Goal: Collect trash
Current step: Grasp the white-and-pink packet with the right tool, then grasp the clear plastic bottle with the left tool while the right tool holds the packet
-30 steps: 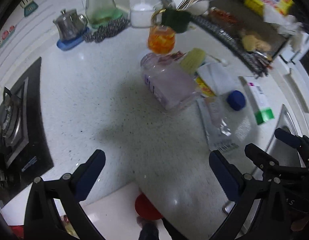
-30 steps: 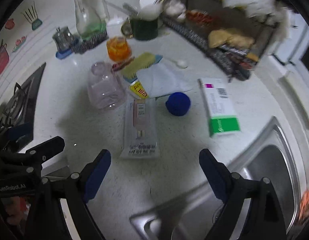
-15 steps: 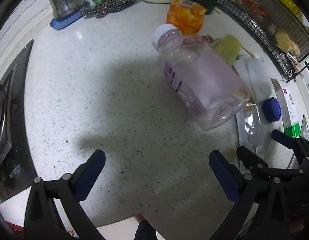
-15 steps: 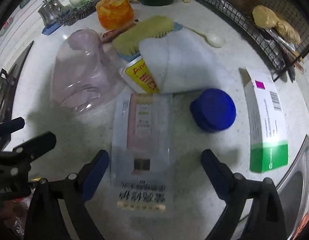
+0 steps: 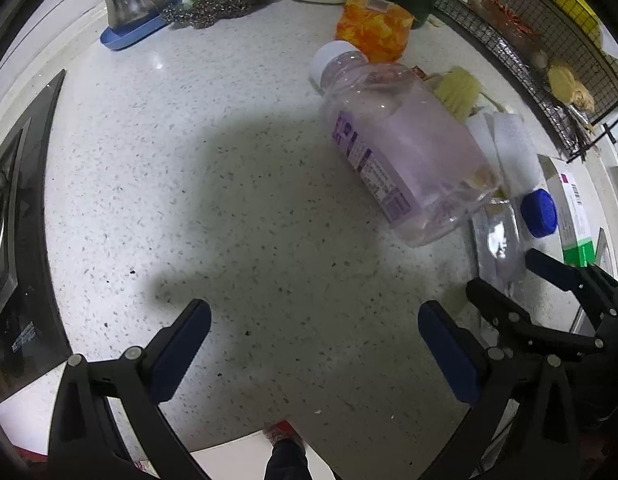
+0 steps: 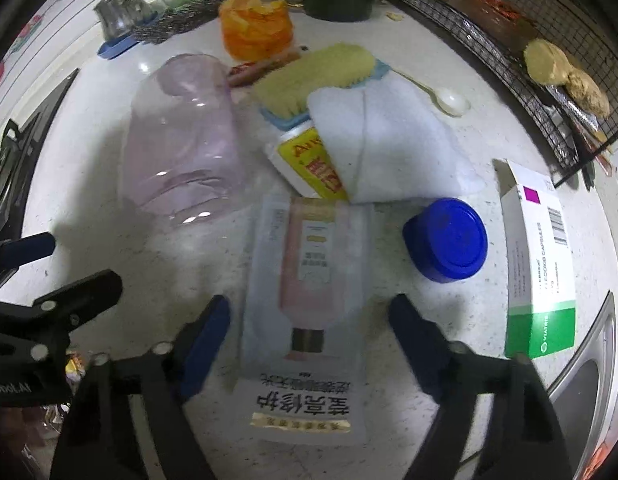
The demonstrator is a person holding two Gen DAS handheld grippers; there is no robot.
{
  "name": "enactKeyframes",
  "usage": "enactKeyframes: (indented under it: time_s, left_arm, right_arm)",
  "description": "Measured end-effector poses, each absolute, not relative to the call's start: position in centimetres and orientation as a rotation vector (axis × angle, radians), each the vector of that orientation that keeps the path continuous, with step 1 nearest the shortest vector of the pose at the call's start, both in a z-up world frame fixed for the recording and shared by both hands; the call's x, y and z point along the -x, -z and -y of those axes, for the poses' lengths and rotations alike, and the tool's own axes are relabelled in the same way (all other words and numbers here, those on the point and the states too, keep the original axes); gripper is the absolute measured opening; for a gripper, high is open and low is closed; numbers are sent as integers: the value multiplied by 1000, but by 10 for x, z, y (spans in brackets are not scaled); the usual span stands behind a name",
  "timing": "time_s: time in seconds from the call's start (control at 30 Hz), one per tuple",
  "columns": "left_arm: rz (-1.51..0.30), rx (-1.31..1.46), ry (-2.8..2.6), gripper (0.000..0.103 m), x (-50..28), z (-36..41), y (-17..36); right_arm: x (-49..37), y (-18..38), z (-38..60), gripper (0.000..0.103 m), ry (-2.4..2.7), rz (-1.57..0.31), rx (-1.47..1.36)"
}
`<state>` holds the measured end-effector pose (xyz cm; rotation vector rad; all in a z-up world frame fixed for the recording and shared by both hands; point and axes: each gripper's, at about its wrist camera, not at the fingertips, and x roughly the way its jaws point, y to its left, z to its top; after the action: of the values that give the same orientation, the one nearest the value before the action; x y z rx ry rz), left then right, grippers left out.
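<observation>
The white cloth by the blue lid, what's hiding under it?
Under the white cloth a yellow and red box pokes out at its left edge, beside a scrubbing brush. The rest of the box is covered, so anything else underneath cannot be seen.

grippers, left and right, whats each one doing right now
Left gripper: open, nothing between the jaws.
Right gripper: open, jaws just been closing, astride the flat sachet.

The tabletop (image 5: 197, 184) is white with fine dark speckles. A clear bottle (image 5: 405, 156) has a lilac tint, a white cap and a purple-printed label. The flat sachet (image 6: 309, 304) is pale silver with a pink panel and dark lettering. Beside it, the lid (image 6: 449, 240) is deep blue, the box (image 6: 541, 264) white with a green end, the cloth (image 6: 393, 148) white, the brush (image 6: 317, 80) yellow-bristled, the jar (image 6: 257, 28) orange.
</observation>
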<state>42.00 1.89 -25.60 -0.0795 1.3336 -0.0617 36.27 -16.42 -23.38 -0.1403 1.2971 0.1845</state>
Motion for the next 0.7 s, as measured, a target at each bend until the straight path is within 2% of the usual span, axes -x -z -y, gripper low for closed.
enactKeyframes:
  time_s: [0.03,0.17,0.23,0.5,0.53,0.57,0.7]
  left_arm:
    - [-1333,77,61,103,-417,-20,256]
    - [-1334,99,63,103,-408,-22,252]
    - [-1325,127,63,103,-404,-27,247]
    - [-1306,104,62,103,-398,-23,232]
    - [-1304,112,63,103,-399,-23,230]
    - [-1303,117,68,103,-398,-22,229]
    - [-1286,107,78,103,-412,-17,221]
  right_arm:
    - [-362,233,159,61,-186,-1294,143]
    - [-351,227,150,56,-190,-1273,148]
    - [-348,226,148,42,-191,-1249,151]
    - [-336,223,143,24,-197,-1232,154]
    - [-336,221,147,7,-199,-1235,133]
    - [-336,218,150,2,-257,-1256,80]
    - [-337,200,162,2,-258,-1254,49]
